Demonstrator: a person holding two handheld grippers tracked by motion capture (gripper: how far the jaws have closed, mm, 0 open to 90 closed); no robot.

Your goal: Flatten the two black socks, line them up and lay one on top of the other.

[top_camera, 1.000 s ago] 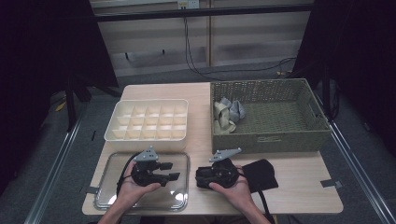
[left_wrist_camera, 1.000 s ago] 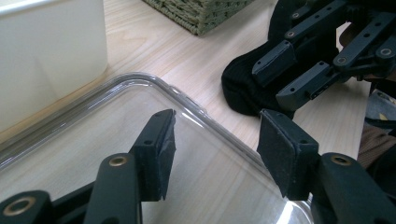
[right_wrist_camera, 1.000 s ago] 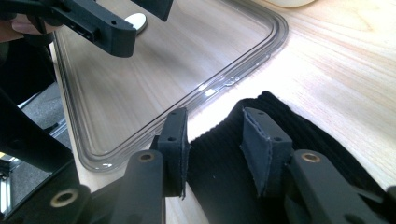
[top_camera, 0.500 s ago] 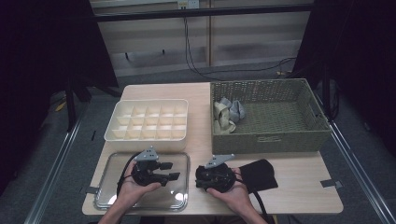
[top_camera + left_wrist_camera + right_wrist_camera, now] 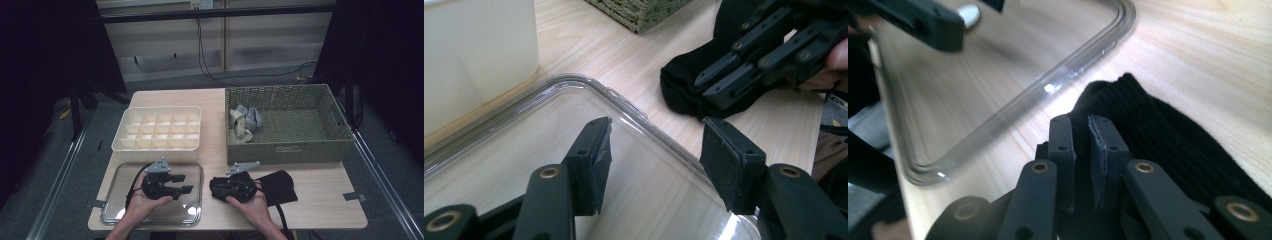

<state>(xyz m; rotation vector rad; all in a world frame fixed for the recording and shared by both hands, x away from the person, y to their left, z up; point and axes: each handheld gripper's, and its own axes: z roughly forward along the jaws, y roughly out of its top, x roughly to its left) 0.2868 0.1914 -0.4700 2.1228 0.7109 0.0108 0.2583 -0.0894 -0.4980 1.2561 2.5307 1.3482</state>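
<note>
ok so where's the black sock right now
In the high view the black sock lies on the table's near right part, just in front of the wicker basket and right of the clear tray, its left end pinched in the right gripper.

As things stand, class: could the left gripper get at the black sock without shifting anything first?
Probably yes. The left gripper hovers open over the clear tray, and bare tabletop separates it from the black sock. However, the right gripper has just been closing on that sock.
</note>
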